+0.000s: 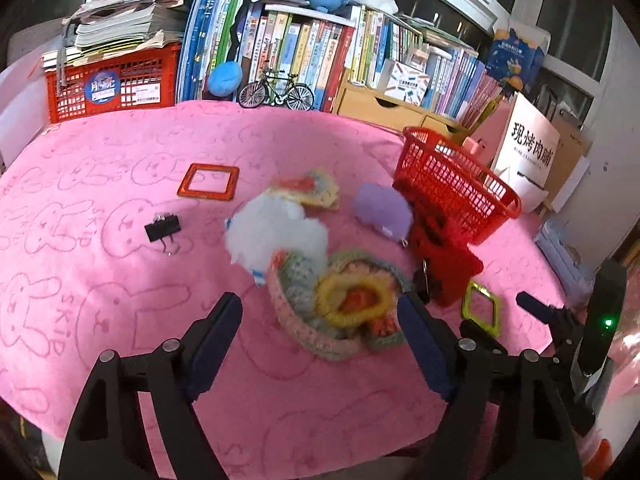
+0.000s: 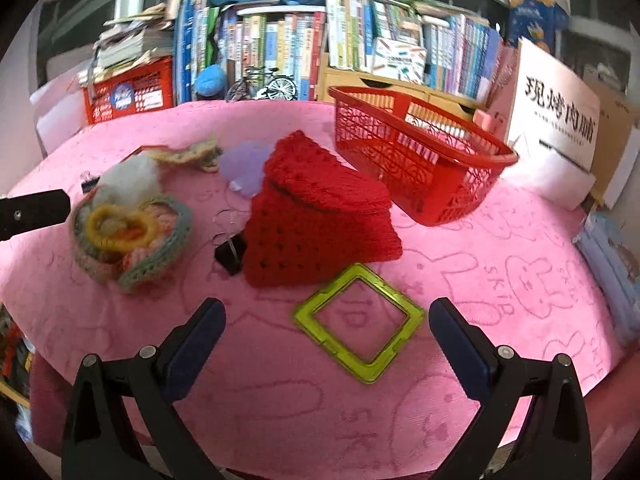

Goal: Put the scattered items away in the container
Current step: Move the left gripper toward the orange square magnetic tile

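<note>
Two grippers were at work over a pink blanket (image 1: 100, 300) printed with rabbits. Through the left wrist view we saw our left gripper (image 1: 320, 320) at the bottom of the frame with its jaws spread wide and nothing pressed between the pads; a crocheted basket (image 1: 332, 312) holding yellow and orange rings lay on the blanket in the gap between the fingers. Just above it sat a white fluffy toy (image 1: 276, 232), blurred, and to the right of that a lilac plush (image 1: 382, 210). An orange square frame (image 1: 209, 181) lay left of centre, with a black binder clip (image 1: 162, 229) below it. The red mesh basket (image 1: 456, 184) stood at centre right, tilted, with a red knitted piece (image 1: 448, 264) against its lower edge. Our right gripper (image 1: 536, 312) showed at the lower right edge.

Through the right wrist view we saw our right gripper (image 2: 326, 316) at the bottom, jaws wide apart and empty, with a yellow-green square frame (image 2: 360, 316) flat on the blanket between the fingers, untouched. The red knitted piece (image 2: 316, 212) lay just above it, a second black clip (image 2: 230, 254) at its left edge. The red mesh basket (image 2: 420, 152) stood upper right, empty as far as we could tell. The crocheted basket (image 2: 128, 236) sat at the left.
</note>
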A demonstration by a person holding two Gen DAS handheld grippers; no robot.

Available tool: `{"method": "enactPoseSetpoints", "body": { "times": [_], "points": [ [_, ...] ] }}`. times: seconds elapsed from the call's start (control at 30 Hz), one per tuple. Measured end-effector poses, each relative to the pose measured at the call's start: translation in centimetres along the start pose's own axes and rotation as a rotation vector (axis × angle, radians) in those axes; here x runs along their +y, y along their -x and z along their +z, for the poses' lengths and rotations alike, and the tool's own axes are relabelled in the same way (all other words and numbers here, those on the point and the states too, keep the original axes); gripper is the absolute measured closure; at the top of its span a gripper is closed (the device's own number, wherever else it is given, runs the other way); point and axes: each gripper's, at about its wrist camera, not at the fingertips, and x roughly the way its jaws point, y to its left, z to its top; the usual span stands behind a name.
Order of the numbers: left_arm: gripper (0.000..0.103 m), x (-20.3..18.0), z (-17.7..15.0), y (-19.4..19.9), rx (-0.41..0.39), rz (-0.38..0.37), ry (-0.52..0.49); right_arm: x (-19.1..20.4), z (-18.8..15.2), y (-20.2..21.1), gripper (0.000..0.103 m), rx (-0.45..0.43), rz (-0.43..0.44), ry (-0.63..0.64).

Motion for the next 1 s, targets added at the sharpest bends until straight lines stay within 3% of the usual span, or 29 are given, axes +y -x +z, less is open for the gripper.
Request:
{"method": "enactPoseSetpoints", "body": {
  "times": [0.3,0.57,0.7,1.0],
  "points": [
    [0.021,2.1,3.3,-1.7,-0.020,0.079,-0.008,-1.0,2.1,-0.8,0.000,-0.026,0.022,-0.045],
    [0.021,4.7,6.0,-4.1,-0.024,0.115,-0.002,-1.2,1.4,-1.7,0.000,-0.003,0.006,-0.049],
    [0.021,6.1,7.6,-6.3,-0.006,0.135,0.026,-1.2,0.6,-1.7,0.000,-0.005,-0.038,-0.046],
    [0.021,7.0,9.3,-11.5,0.061,0.216,0.005,-1.7,-0.6,-1.4,0.000,-0.018,-0.034,-0.108]
  ]
}}
